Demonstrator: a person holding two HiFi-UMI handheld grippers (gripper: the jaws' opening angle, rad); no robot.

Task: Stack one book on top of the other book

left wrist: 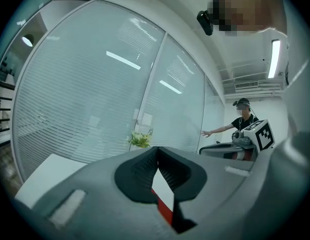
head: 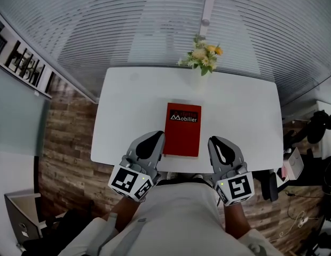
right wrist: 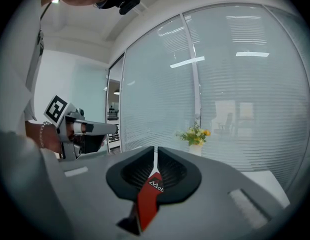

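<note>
A red book [head: 182, 129] with white lettering lies flat in the middle of the white table [head: 128, 100]. Only this one cover shows, and I cannot tell whether another book lies under it. My left gripper [head: 157, 135] hovers at the book's near left corner, its jaws shut and holding nothing. My right gripper [head: 213, 141] hangs off the near right corner, also shut and empty. In the left gripper view the shut tips [left wrist: 157, 151] meet above a red sliver of the book [left wrist: 165, 211]. In the right gripper view the tips [right wrist: 155, 151] meet above the book [right wrist: 147, 199].
A small vase of flowers [head: 202, 57] stands at the table's far edge, against a glass wall with blinds. Wooden floor lies to the left of the table, with equipment on the floor at the right [head: 320, 127]. A person [left wrist: 242, 116] stands in the background of the left gripper view.
</note>
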